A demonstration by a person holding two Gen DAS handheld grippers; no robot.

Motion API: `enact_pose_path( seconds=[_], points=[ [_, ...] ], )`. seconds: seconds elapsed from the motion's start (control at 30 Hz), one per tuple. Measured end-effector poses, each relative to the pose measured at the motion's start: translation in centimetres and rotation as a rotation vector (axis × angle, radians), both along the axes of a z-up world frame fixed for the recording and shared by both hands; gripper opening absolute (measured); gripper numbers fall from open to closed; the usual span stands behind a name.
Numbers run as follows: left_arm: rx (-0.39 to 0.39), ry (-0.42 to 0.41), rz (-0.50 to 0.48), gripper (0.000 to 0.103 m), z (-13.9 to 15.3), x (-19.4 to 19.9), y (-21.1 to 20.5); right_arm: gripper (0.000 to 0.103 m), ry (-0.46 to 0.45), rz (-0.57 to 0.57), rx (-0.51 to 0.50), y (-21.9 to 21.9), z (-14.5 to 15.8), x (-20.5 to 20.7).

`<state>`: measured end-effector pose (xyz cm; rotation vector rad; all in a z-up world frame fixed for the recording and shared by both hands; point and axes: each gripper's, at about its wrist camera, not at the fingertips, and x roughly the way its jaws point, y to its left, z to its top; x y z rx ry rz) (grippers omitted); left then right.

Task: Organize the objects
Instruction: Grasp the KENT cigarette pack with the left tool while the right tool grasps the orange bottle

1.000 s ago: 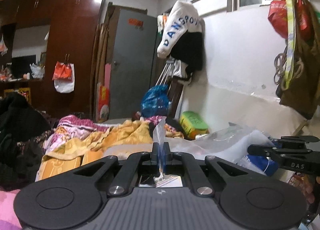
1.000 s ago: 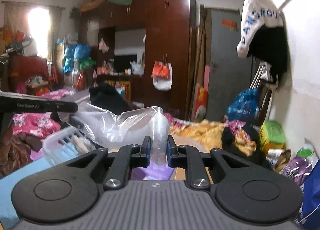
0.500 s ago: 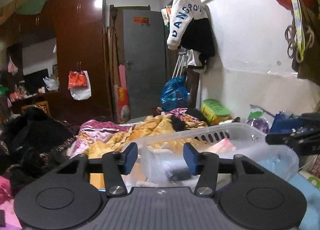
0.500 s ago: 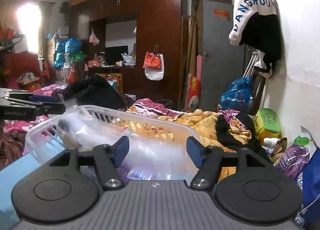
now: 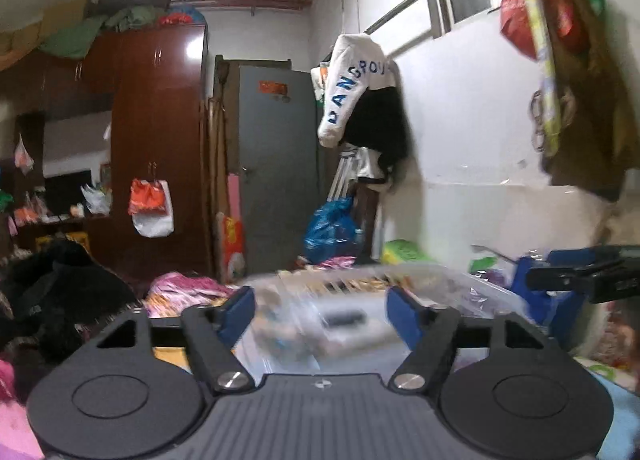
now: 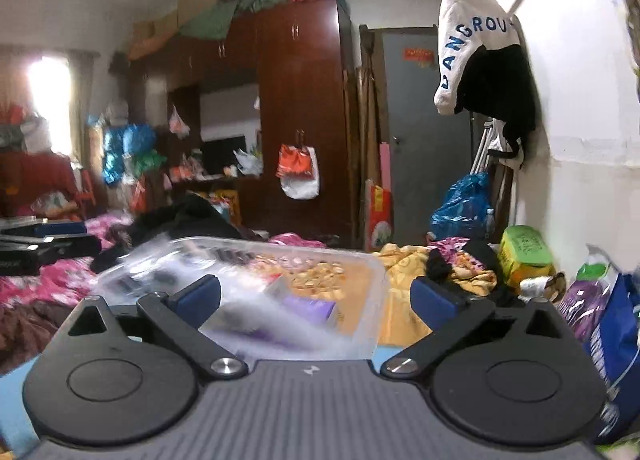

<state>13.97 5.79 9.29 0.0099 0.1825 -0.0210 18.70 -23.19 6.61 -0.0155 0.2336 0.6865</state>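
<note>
A clear plastic basket [image 5: 472, 292] with slotted walls sits just ahead of both grippers, blurred by motion; it also shows in the right wrist view [image 6: 360, 272]. It holds a clear plastic bag [image 5: 296, 324] and small items, one purple [image 6: 308, 306]. My left gripper [image 5: 320, 310] is open and empty, its blue fingers either side of the basket's near wall. My right gripper [image 6: 316, 294] is open wide and empty. The right gripper shows at the right edge of the left wrist view [image 5: 588, 280]; the left gripper shows at the left edge of the right wrist view [image 6: 36, 240].
Rumpled bedding and clothes [image 6: 416, 264] lie beyond the basket. A blue bag [image 6: 616, 348] and a purple packet [image 6: 584, 296] stand by the white wall on the right. A dark wardrobe [image 5: 160, 147] and grey door [image 5: 276, 163] are at the back.
Both grippers let go of the clear plastic bag and opened, then opened wider. The bag dropped into the basket. Both cameras tilted upward.
</note>
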Motion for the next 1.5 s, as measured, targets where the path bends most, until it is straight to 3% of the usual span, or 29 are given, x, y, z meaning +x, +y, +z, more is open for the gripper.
enact_pose_path(
  seconds=[0.1,0.23,0.43,0.7,0.9,1.07,1.17,1.5],
  points=[
    [0.038,0.07,-0.002,0.081,-2.5,-1.8,-1.1,0.103,0.04,0.007,-0.029,0.0,-2.3,-1.8],
    [0.091,0.189,0.028,0.081,-6.1,-0.8,-1.9,0.103,0.084,0.022,-0.099,2.0,-5.3,-2.1],
    [0.0,0.33,0.04,0.081,-9.7,2.3,-0.4,0.103,0.195,0.056,-0.172,5.7,-8.3,-1.0],
    [0.016,0.403,0.04,0.081,-10.8,3.8,-1.0,0.103,0.257,0.035,-0.212,8.1,-9.1,-0.4],
    [-0.01,0.432,0.054,0.079,-10.8,4.7,-1.0,0.099,0.259,0.005,-0.234,8.4,-9.5,-0.4],
    [0.007,0.436,0.054,0.045,-10.8,4.5,-0.9,0.084,0.303,0.034,-0.213,8.0,-9.8,0.0],
    [0.02,0.418,0.025,0.044,-10.7,4.2,-1.2,0.084,0.299,0.029,-0.2,7.5,-9.8,-0.1],
    [-0.086,0.307,-0.071,0.043,-10.3,2.4,0.1,0.083,0.315,0.065,-0.02,4.6,-9.1,0.4]
  ],
)
